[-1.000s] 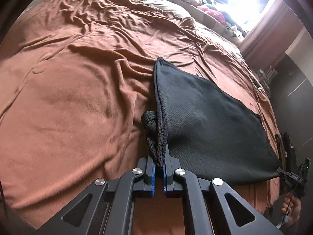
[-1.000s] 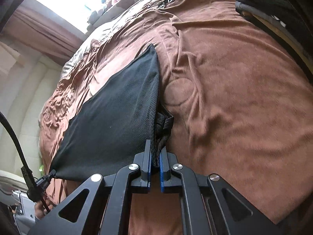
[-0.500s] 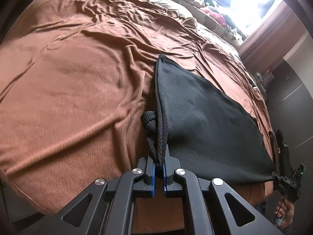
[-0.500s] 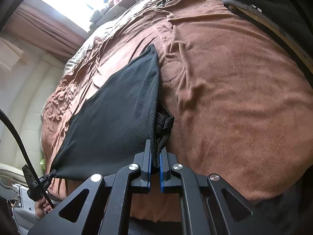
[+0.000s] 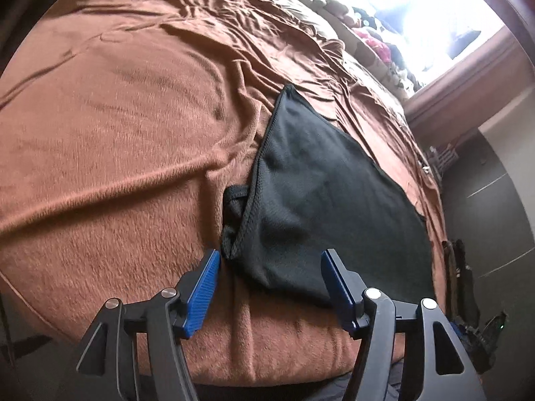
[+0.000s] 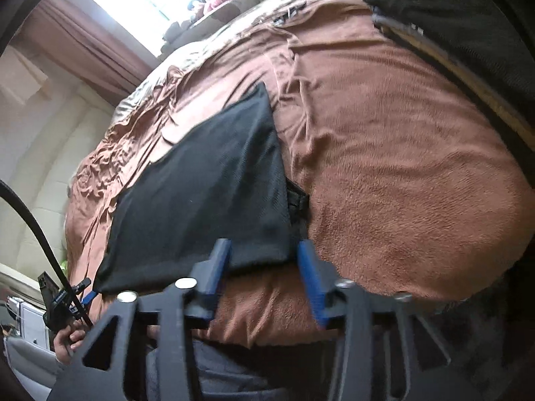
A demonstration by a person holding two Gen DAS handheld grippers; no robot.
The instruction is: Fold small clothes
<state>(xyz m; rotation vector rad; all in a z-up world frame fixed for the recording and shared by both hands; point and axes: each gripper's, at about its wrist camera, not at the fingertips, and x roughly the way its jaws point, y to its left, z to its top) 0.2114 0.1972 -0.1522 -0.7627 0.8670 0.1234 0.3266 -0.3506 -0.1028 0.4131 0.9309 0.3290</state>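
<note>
A black mesh garment (image 5: 327,193) lies folded flat on the brown blanket (image 5: 117,153), near the bed's front edge. Its near left corner, with a bunched strap, lies between the blue pads of my left gripper (image 5: 271,260), whose jaws are opening; the pads stand apart from the cloth. In the right wrist view the same garment (image 6: 207,183) has its near right corner between the pads of my right gripper (image 6: 264,250), also opening and not pressing on it. Neither gripper holds anything.
The brown blanket (image 6: 401,167) covers the whole bed and hangs over the front edge. A bright window with stuffed toys (image 5: 384,33) is at the far end. Dark bags (image 6: 468,16) sit at the bed's right side. A hand with a cable (image 6: 67,337) shows at lower left.
Both grippers, earlier shut on the garment's near corners, have opened and let go. The cloth has dropped flat on the blanket, and both grippers drew back toward the bed's edge.
</note>
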